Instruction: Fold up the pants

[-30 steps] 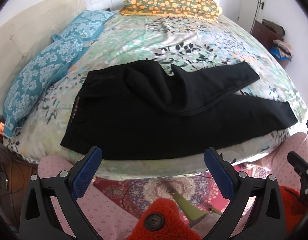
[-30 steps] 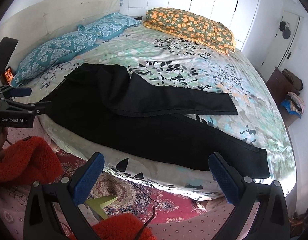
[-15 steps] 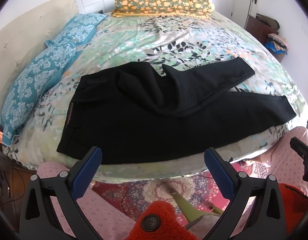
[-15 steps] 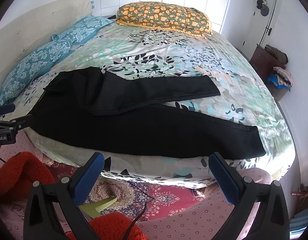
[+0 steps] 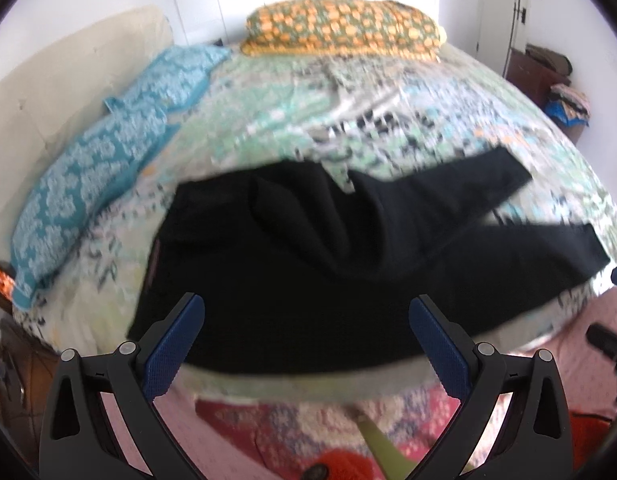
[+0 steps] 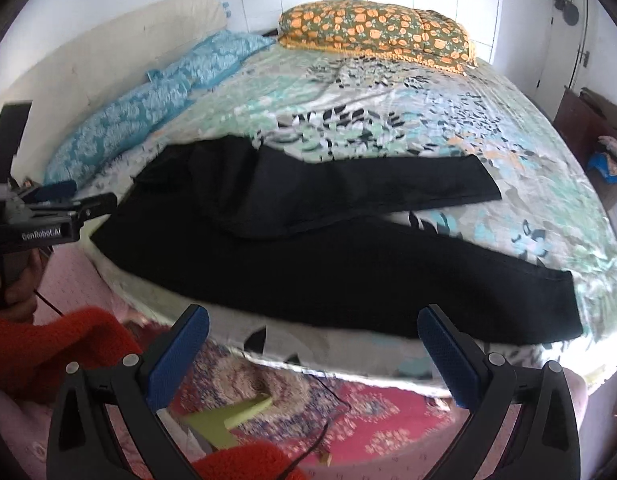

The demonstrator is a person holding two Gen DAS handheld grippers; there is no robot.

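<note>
Black pants (image 5: 348,264) lie flat along the near edge of the bed, waist to the left, legs splayed to the right; they also show in the right wrist view (image 6: 348,264). The far leg (image 6: 388,192) angles away from the near leg (image 6: 488,300). My left gripper (image 5: 306,340) is open and empty, just in front of the waist end at the bed's edge. My right gripper (image 6: 312,344) is open and empty, in front of the near leg. The left gripper also shows at the left of the right wrist view (image 6: 56,208).
The bed (image 6: 388,112) has a floral sheet, two blue pillows (image 5: 108,168) along the left headboard and an orange patterned pillow (image 5: 340,26) at the far end. A red patterned rug (image 6: 368,412) lies below. A dark dresser (image 6: 580,128) with clothes stands at the right.
Both grippers have moved closer to the bed's edge and the pants; the views are blurred by motion. The jaws stay open. The pants have not moved.
</note>
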